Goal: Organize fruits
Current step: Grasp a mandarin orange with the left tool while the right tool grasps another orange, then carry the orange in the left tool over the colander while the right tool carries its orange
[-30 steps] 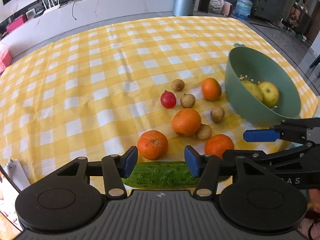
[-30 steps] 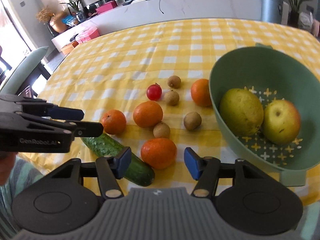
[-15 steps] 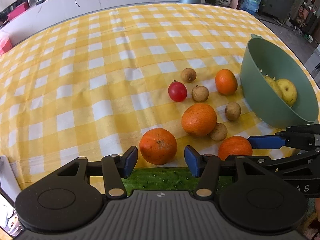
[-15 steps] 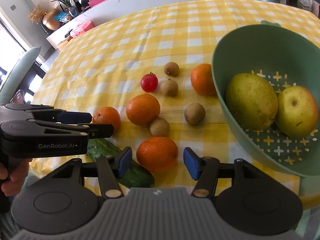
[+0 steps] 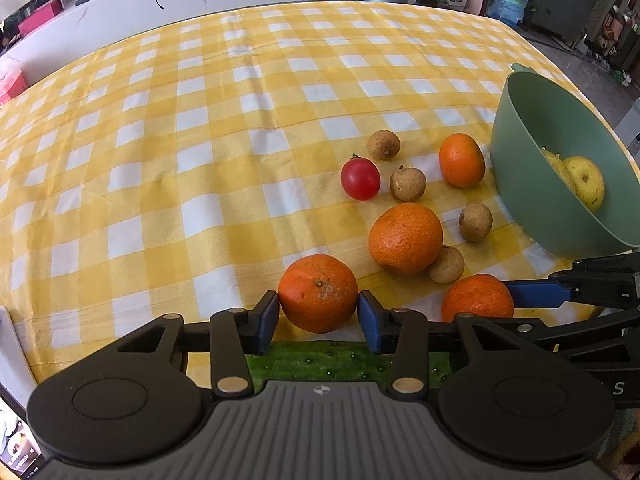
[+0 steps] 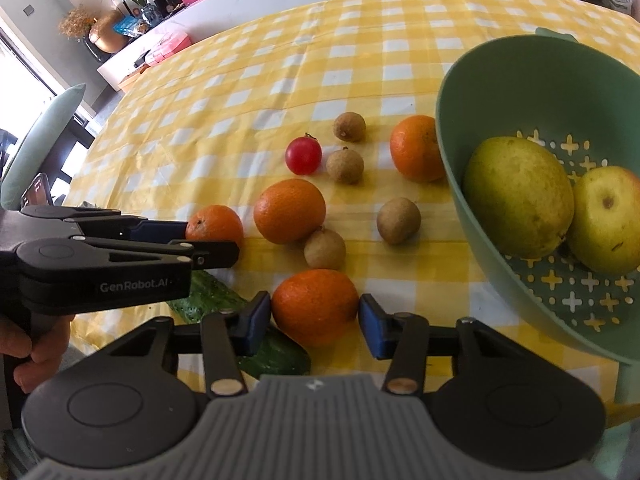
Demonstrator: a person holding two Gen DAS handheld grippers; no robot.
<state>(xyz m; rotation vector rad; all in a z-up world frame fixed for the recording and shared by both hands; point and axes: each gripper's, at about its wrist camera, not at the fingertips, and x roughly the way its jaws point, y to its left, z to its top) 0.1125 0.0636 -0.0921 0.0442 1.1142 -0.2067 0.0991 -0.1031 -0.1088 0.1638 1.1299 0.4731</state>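
**Both jaws closing on an orange each**

Left wrist view: the left gripper [image 5: 318, 314] has just been narrowing its jaws, and an orange [image 5: 318, 293] now sits between them, both blue pads touching its sides, pinched or nearly so. A cucumber [image 5: 344, 362] lies just beneath the jaws on the checked desk [image 5: 168, 152]. Ahead and to the right lie more oranges, small brown fruits and a red one; the green bowl [image 5: 532, 184] stands farther right.

Right wrist view: the right gripper [image 6: 314, 322] has likewise been closing; its jaws flank a second orange [image 6: 315, 306], pads at its sides. The bowl [image 6: 460, 184], just right of the jaws, already holds two yellow-green fruits.

The step appears to be the grasp. Next, each orange probably needs lifting clear and carrying over the bowl's rim, one hand at a time to avoid crowding.
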